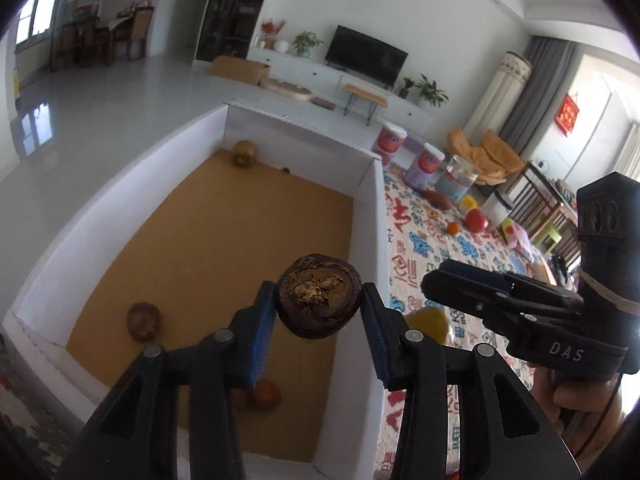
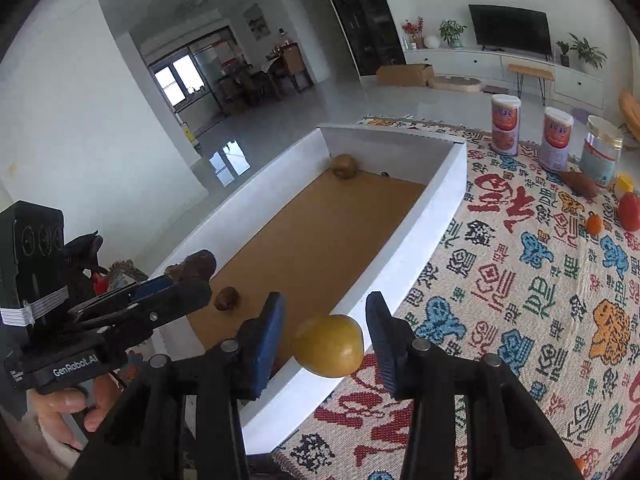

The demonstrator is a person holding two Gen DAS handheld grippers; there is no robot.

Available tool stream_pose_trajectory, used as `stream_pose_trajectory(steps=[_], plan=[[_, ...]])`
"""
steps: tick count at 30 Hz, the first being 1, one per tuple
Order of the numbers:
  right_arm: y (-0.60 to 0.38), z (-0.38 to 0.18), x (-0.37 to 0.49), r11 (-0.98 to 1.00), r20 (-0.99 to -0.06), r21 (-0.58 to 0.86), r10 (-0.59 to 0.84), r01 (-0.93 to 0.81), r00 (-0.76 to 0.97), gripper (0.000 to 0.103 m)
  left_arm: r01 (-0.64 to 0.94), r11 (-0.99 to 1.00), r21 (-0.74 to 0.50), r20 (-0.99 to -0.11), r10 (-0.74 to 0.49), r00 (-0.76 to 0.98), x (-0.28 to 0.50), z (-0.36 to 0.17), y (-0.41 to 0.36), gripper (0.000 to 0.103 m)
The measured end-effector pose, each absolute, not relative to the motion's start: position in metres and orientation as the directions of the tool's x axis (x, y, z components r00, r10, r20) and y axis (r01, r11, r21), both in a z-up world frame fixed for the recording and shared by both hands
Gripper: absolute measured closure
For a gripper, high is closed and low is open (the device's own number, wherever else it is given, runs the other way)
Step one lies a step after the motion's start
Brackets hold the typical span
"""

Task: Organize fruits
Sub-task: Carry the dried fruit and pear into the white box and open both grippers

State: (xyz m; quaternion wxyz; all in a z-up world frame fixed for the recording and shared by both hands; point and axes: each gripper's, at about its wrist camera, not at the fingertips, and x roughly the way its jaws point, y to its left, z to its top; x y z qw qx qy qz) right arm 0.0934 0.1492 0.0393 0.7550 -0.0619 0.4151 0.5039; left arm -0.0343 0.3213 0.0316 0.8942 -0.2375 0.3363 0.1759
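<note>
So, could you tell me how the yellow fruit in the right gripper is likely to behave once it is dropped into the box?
The yellow fruit looks round and smooth, so it will probably roll on the flat box floor. Its glossy skin may be slippery between the right gripper pads. It seems firm and keeps its shape.

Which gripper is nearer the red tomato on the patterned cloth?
Right. The right gripper is over the box's cloth-side wall; the left gripper is over the box floor, farther from the tomato.
</note>
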Motion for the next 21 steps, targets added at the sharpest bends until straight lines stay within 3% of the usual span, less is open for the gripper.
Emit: stream_pose_trajectory(steps=[5, 10, 13, 14, 15, 16, 17, 19, 20, 21], plan=[[0.221, 0.012, 0.091, 0.458, -0.737, 0.307, 0.669, -0.834, 0.095, 0.064, -0.591, 0.765, -0.255, -0.774, 0.205, 0.600, -0.028, -0.025, 0.356, 0.059], [0.196, 0.020, 0.131, 0.532, -0.693, 0.323, 0.696, -0.783, 0.187, 0.062, -0.586, 0.773, -0.243, -0.754, 0.230, 0.615, -0.031, -0.023, 0.351, 0.059], [0.154, 0.015, 0.140, 0.583, -0.769, 0.249, 0.605, -0.774, 0.208, 0.043, -0.587, 0.736, -0.337, -0.726, 0.194, 0.660, -0.050, -0.025, 0.348, 0.059], [0.136, 0.008, 0.120, 0.543, -0.793, 0.212, 0.581, -0.812, 0.182, 0.030, -0.578, 0.729, -0.367, -0.702, 0.191, 0.686, -0.060, -0.021, 0.343, 0.059], [0.120, -0.002, 0.090, 0.467, -0.805, 0.213, 0.582, -0.858, 0.117, 0.022, -0.575, 0.741, -0.347, -0.690, 0.214, 0.691, -0.065, -0.017, 0.337, 0.059], [0.103, -0.016, 0.057, 0.368, -0.803, 0.260, 0.596, -0.893, 0.012, 0.022, -0.576, 0.763, -0.294, -0.687, 0.251, 0.682, -0.064, -0.013, 0.331, 0.059], [0.095, -0.032, 0.030, 0.301, -0.811, 0.300, 0.580, -0.905, -0.076, 0.025, -0.567, 0.779, -0.267, -0.681, 0.264, 0.683, -0.059, -0.011, 0.328, 0.059], [0.095, -0.066, -0.016, 0.207, -0.845, 0.221, 0.528, -0.953, -0.081, 0.032, -0.555, 0.770, -0.315, -0.671, 0.232, 0.704, -0.055, -0.012, 0.334, 0.059], [0.101, -0.086, -0.035, 0.160, -0.869, 0.157, 0.491, -0.975, -0.059, 0.046, -0.557, 0.754, -0.348, -0.665, 0.220, 0.714, -0.056, -0.014, 0.339, 0.059], [0.110, -0.103, -0.046, 0.141, -0.893, 0.077, 0.449, -0.987, -0.005, 0.099, -0.564, 0.741, -0.365, -0.659, 0.222, 0.718, -0.059, -0.015, 0.342, 0.059]])
